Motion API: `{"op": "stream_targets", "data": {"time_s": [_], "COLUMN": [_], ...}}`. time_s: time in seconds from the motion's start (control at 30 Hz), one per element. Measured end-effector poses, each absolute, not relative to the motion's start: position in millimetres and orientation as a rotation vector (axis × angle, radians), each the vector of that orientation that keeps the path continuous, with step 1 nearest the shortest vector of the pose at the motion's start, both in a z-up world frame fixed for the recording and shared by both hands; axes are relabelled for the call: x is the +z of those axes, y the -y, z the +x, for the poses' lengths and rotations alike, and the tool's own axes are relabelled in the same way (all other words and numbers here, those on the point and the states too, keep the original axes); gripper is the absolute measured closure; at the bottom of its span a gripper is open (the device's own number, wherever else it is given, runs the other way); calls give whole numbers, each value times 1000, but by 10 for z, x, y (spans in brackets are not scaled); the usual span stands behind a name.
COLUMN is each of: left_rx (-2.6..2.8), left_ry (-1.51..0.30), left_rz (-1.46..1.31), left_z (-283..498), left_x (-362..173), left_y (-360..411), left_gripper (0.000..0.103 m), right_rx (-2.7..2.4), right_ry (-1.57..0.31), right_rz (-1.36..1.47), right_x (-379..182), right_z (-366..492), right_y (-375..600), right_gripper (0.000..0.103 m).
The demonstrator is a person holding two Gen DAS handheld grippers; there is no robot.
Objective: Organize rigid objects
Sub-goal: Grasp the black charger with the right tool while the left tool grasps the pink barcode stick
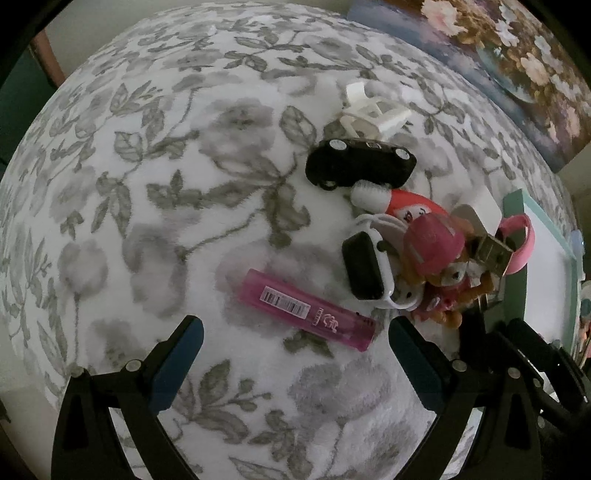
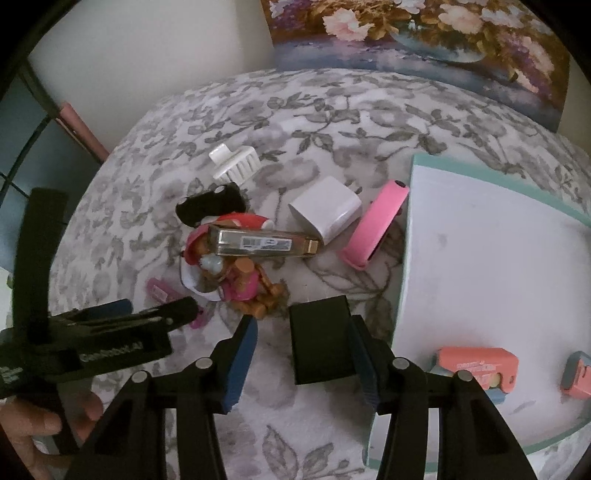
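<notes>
A pile of small objects lies on the floral cloth (image 1: 184, 184). A pink lighter (image 1: 308, 309) lies just ahead of my open, empty left gripper (image 1: 295, 354). Beyond it are a white-strapped smartwatch (image 1: 364, 266), a black toy car (image 1: 360, 164), a white hair clip (image 1: 373, 110) and a pink-hatted doll (image 1: 436, 258). In the right wrist view a black box (image 2: 320, 339) touches the right finger of my open right gripper (image 2: 303, 358); a gap stays on its left side. A metal harmonica (image 2: 264, 242), white charger (image 2: 325, 208) and pink band (image 2: 373, 225) lie ahead.
A white tray with a teal rim (image 2: 406, 236) lies at the right and holds coral-coloured toys (image 2: 476, 367). A flower painting (image 2: 424, 33) leans against the wall behind. The left gripper (image 2: 110, 325) crosses the lower left of the right wrist view.
</notes>
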State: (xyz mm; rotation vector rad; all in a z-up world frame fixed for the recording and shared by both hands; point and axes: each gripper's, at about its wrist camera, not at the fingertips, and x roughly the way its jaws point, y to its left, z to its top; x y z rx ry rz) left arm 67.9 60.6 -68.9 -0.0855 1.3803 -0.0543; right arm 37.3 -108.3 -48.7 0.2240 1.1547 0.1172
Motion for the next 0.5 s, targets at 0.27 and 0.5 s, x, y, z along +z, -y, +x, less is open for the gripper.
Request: {"op": "stream_targets", "data": {"time_s": [0.27,0.5], "left_rx": [-83,-64], "left_ry": [-1378,-1359], "left_rz": [-32,58], "left_z": [682,734], "left_x": [-783,-918], "left_y": [-426,-266], "left_gripper": [3,3], "right_rx": [79,100], "right_ry": [-1165,-1195], "right_rz": [225,214], "right_x": [-553,-635], "right_z": [398,401], "right_y": [1151,1100], "right_gripper": [49,49]}}
